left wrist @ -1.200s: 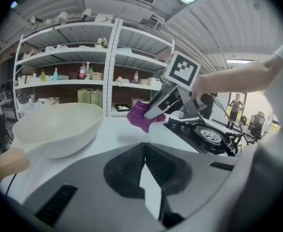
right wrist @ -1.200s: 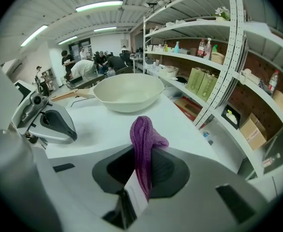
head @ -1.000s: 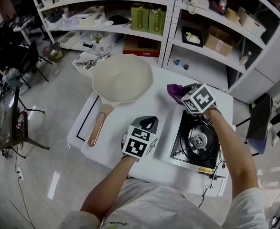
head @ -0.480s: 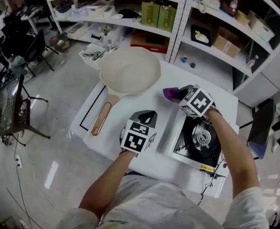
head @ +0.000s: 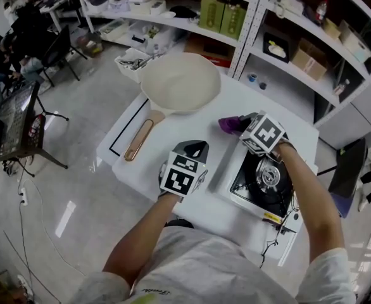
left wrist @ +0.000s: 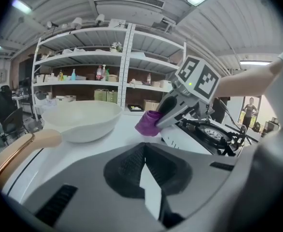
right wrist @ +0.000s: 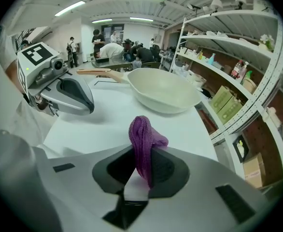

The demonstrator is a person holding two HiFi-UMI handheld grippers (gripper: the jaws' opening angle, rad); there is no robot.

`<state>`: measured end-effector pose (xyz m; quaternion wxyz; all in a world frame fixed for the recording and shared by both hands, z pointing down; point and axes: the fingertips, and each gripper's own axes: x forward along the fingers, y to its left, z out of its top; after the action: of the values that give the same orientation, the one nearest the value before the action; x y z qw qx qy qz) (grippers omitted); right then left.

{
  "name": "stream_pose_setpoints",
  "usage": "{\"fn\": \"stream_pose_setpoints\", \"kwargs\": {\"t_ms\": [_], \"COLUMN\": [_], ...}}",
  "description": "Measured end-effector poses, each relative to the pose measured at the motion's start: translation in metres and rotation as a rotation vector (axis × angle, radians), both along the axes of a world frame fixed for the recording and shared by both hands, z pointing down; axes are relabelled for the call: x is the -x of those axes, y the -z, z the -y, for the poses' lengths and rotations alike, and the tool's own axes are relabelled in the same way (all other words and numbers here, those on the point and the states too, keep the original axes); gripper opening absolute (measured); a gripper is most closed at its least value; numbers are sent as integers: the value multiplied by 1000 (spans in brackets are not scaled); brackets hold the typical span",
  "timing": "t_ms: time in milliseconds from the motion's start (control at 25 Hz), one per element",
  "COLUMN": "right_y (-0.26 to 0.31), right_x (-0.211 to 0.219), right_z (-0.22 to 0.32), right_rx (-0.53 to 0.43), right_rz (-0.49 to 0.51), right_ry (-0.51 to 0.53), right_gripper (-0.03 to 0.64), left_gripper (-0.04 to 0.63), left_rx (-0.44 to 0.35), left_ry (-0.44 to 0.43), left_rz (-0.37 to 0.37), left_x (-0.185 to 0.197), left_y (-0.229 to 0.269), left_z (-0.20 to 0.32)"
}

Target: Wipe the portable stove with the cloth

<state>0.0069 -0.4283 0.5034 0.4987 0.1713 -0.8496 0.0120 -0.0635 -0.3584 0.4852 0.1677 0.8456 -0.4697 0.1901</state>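
Cloth point(right wrist: 144, 144): purple and bunched, pinched in the right gripper point(right wrist: 139, 167), at the far left corner of the stove point(head: 266, 183).
Stove: sits on the right part of the white table point(head: 173, 135), nearest the person, with its black burner and grate bare.
Right gripper view only: the jaws press on the cloth's lower end, and a fold stands up past the tips.
Left gripper view only: the right gripper seen from the side, tilted down, with the cloth hanging at its tip just beside the stove's corner. Whether the cloth touches the table cannot be told.
Left gripper point(head: 194, 151): jaws pressed together with nothing between them, over bare table just left of the stove, pointing away from the person.
Arms: the right forearm reaches out across the stove, and the left is bent in closer to the body.
Pan point(head: 180, 88): large, cream, on the far side of the table, with its tan handle pointing toward the near left.
Shelves point(head: 249, 18): beyond the table, loaded with boxes.
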Motion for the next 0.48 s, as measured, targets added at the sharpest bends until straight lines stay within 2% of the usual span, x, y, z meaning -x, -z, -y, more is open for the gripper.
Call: {"fn": "stream_pose_setpoints", "kwargs": {"t_ms": [480], "right_y": [-6], "right_x": [2], "right_z": [-17], "right_rx": [-18], "right_rz": [-112], "right_ry": [184], "right_gripper": [64], "left_gripper": [5], "left_rx": [4], "left_ry": [82], "left_rz": [9], "left_x": [14], "left_y": [-1], "left_z": [-25]}}
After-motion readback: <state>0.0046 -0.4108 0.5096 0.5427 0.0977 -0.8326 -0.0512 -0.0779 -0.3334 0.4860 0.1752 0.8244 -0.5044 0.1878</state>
